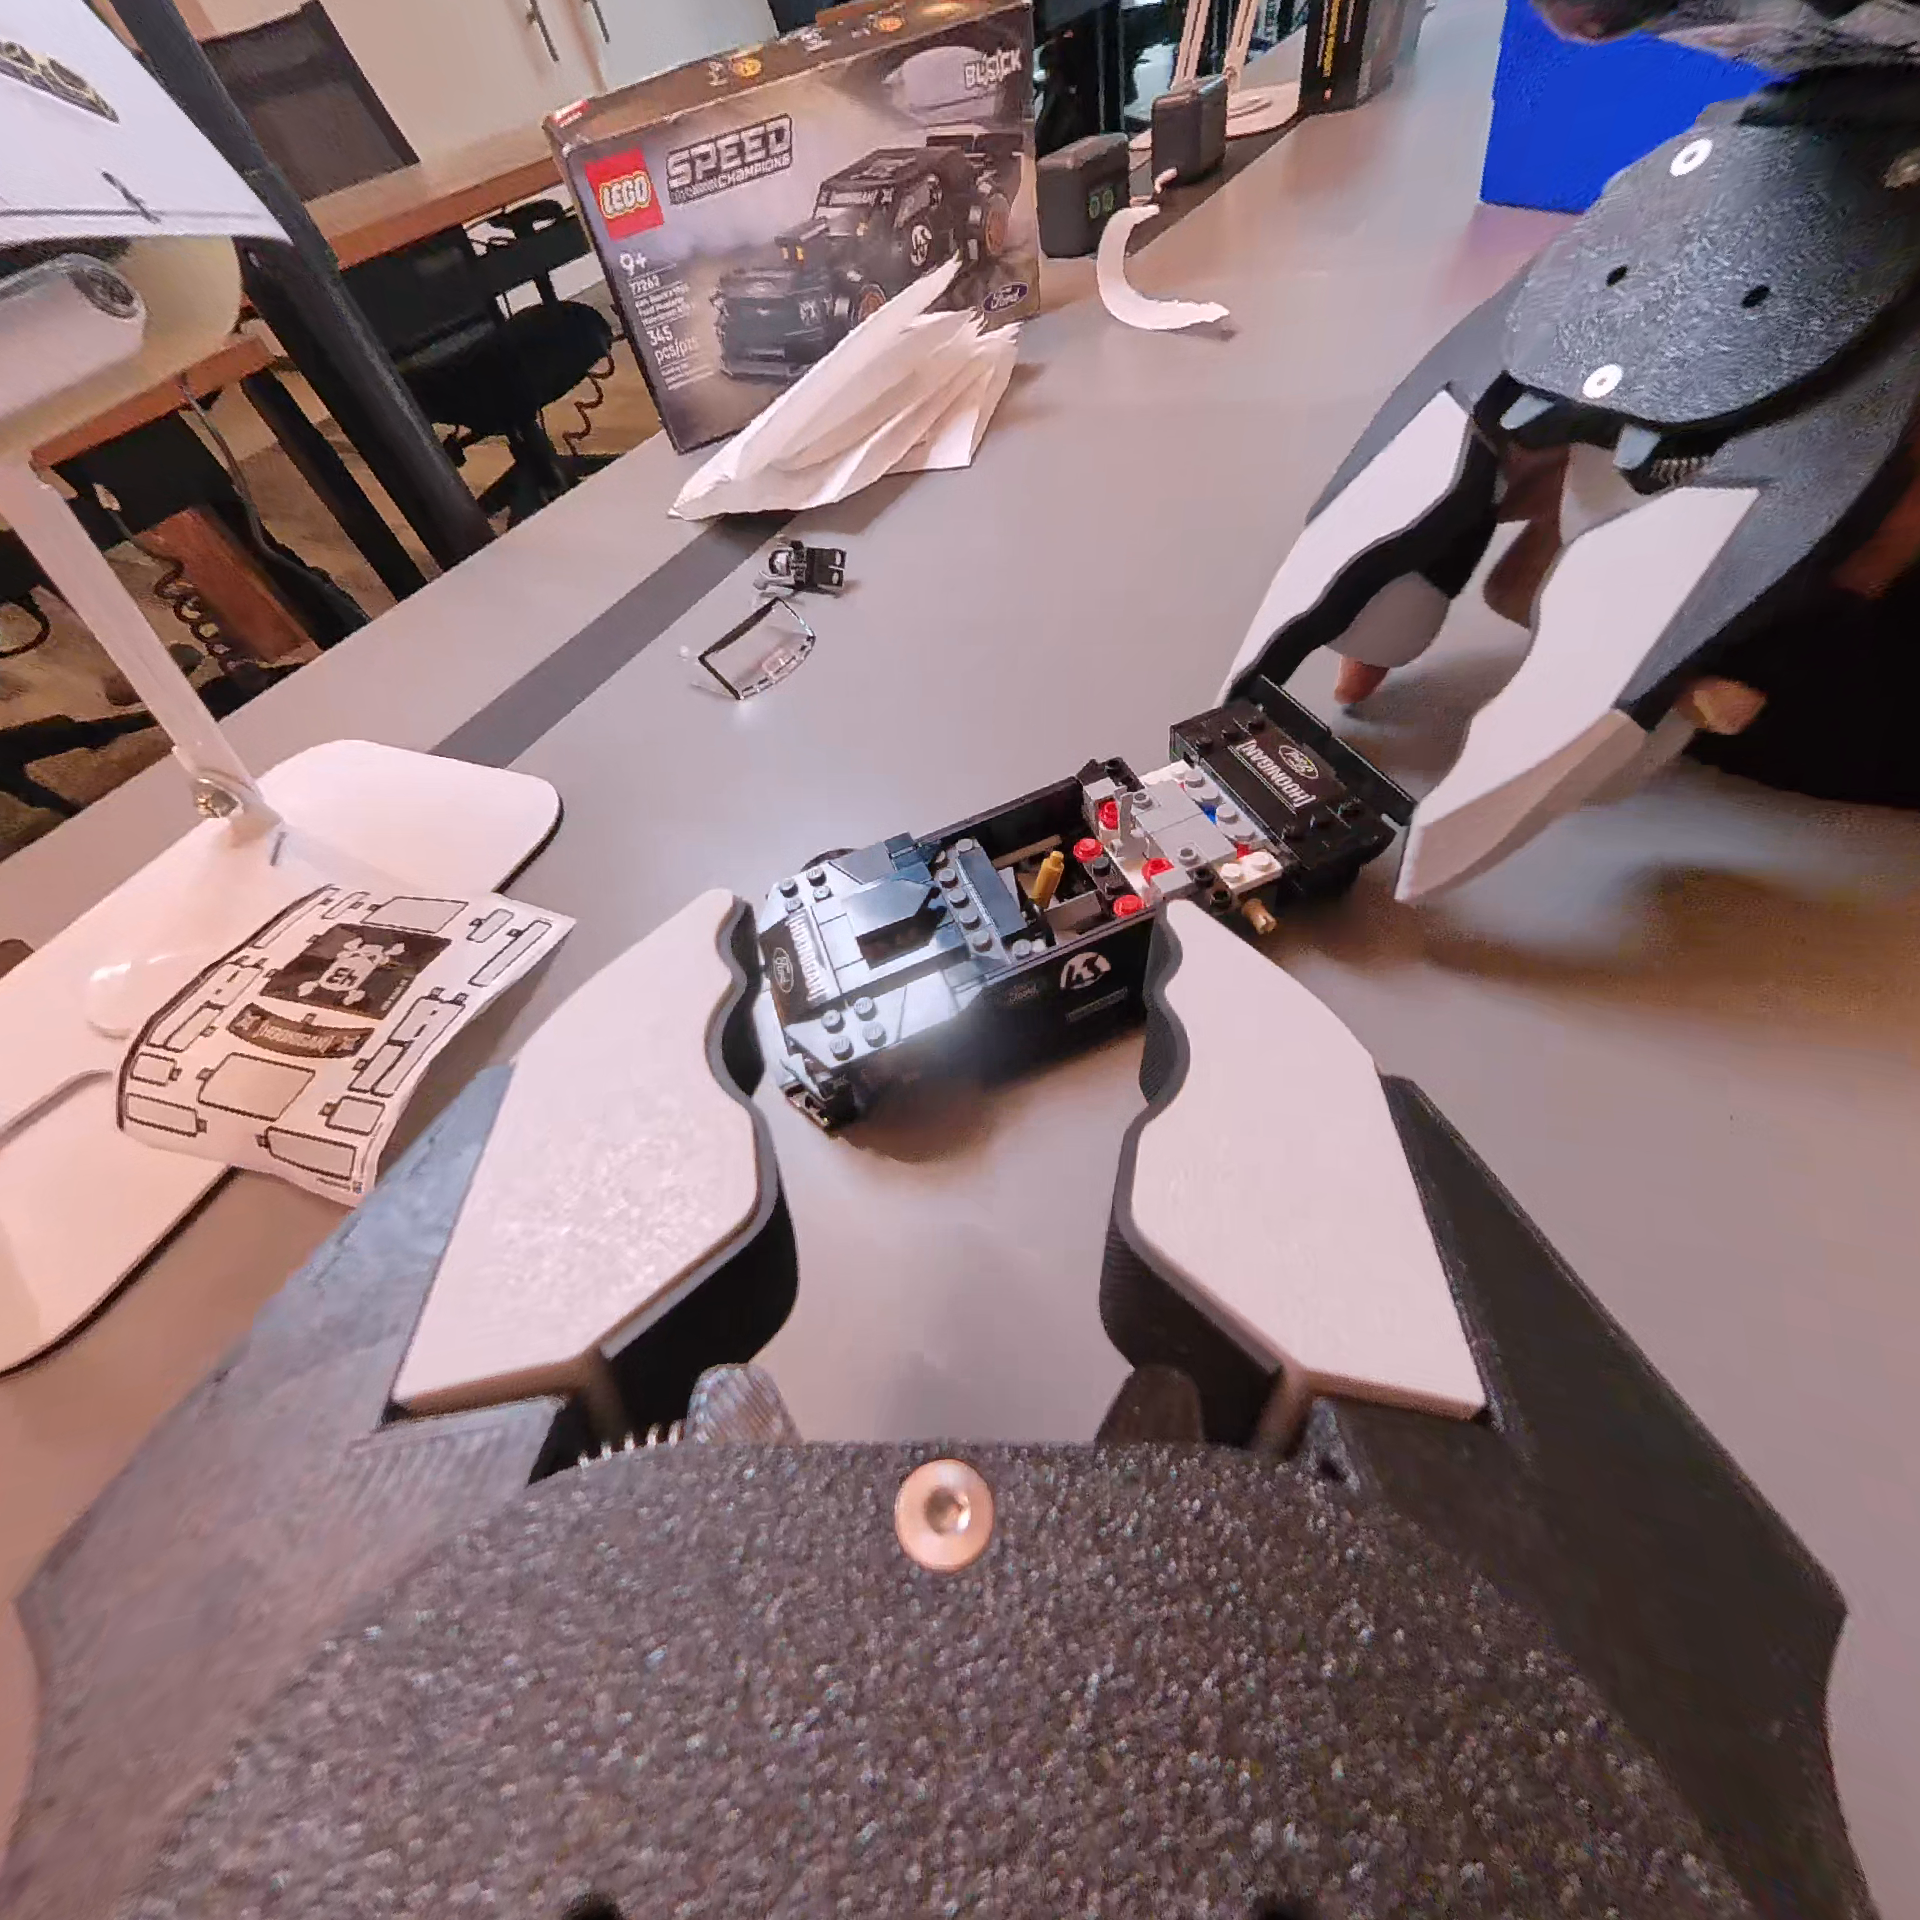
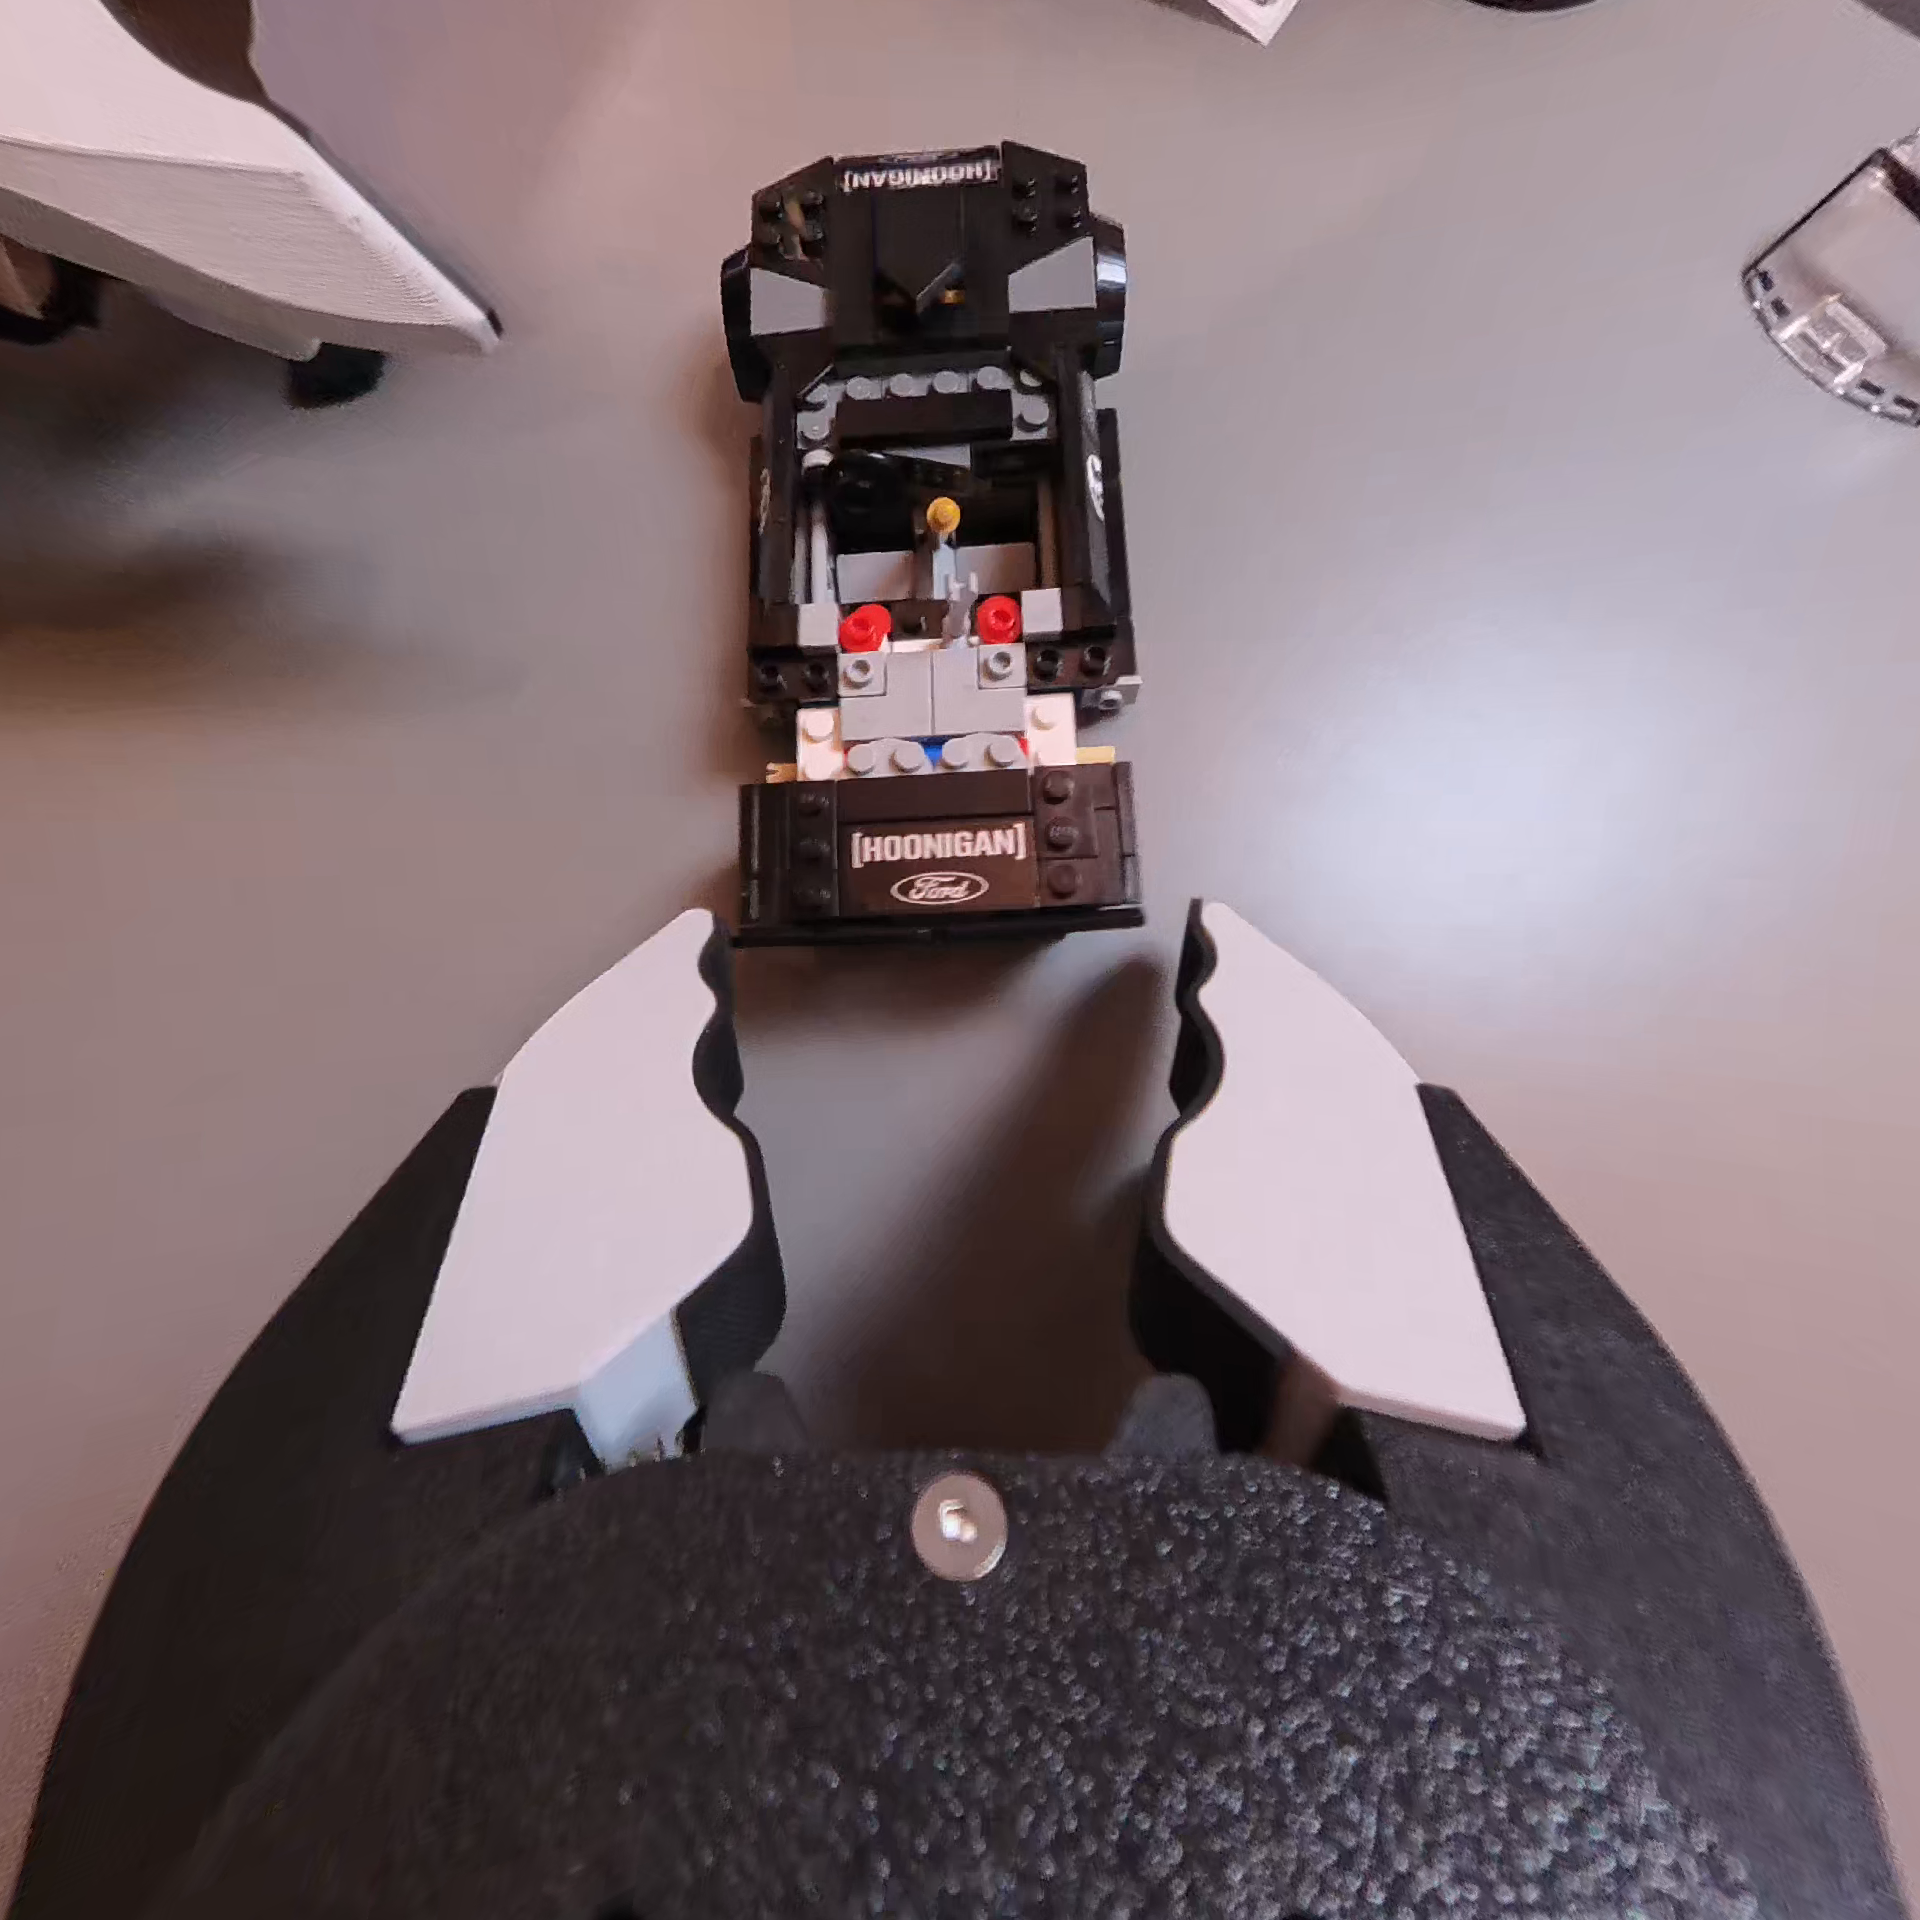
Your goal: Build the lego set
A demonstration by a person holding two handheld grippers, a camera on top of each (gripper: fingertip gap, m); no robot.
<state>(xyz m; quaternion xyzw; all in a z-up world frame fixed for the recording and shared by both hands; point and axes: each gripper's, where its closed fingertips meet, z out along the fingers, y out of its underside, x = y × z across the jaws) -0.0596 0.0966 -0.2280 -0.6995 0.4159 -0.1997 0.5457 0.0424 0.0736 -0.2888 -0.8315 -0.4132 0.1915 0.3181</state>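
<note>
A partly built black lego car (image 1: 1049,914) lies on the grey table (image 1: 1351,1299), with its roof off and no wheels. My left gripper (image 1: 951,914) is open, its fingertips on either side of the car's front half, close to or touching its sides. My right gripper (image 1: 1340,790) is open at the car's rear end. In the right wrist view the car (image 2: 935,582) lies lengthwise, its rear just in front of my open right gripper (image 2: 951,914). The left gripper's finger (image 2: 208,208) shows at upper left. A clear windscreen piece (image 1: 753,649) and a small black piece (image 1: 808,566) lie beyond the car.
The set's box (image 1: 810,218) stands at the back with white paper bags (image 1: 862,416) against it. A sticker sheet (image 1: 332,1018) lies on a white stand base (image 1: 395,821) at left. The clear windscreen piece also shows in the right wrist view (image 2: 1839,301) at the right edge. To the small black piece (image 1: 808,566): right tips about 20 centimeters, left tips about 30 centimeters.
</note>
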